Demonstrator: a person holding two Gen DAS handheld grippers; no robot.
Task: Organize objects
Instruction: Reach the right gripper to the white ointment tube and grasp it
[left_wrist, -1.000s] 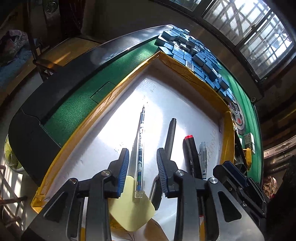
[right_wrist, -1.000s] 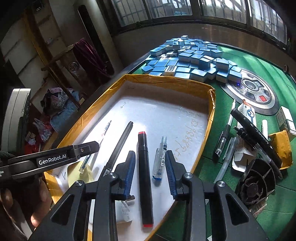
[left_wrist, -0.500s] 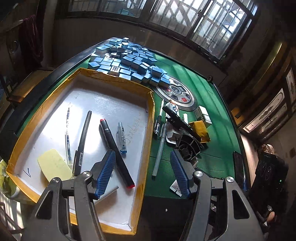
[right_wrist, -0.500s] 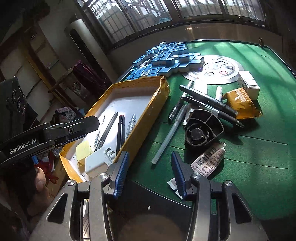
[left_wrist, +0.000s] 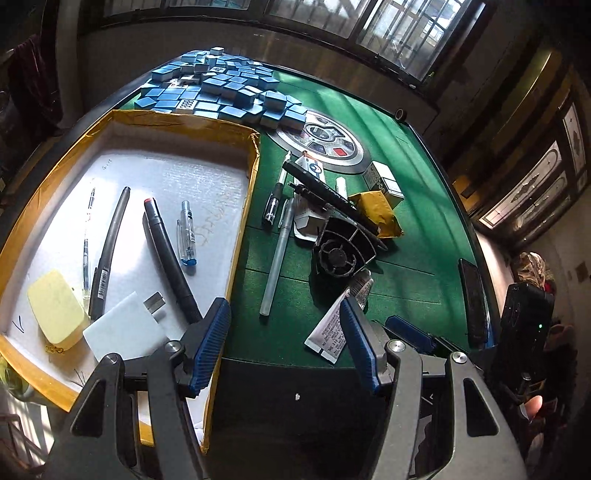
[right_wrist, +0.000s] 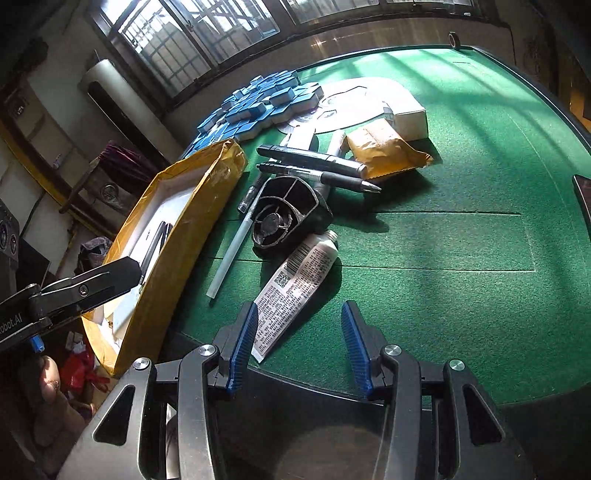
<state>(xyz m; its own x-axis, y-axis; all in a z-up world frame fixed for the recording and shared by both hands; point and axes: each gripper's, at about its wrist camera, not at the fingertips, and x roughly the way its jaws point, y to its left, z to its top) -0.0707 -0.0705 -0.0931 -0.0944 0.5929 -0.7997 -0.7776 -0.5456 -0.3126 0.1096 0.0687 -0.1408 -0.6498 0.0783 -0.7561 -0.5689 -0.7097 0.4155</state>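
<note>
Jaws spread and empty on both grippers, left gripper (left_wrist: 284, 347) sees tray (left_wrist: 236, 236) contents, right gripper (right_wrist: 298, 345) over tube (right_wrist: 295, 284)

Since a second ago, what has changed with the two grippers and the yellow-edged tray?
Both grippers swung from above the yellow-edged tray out to the green felt table. The left gripper opened wider; the right gripper opened slightly and now hovers at the white printed tube. Neither holds anything. The pens and yellow pad in the tray lie as before.
</note>
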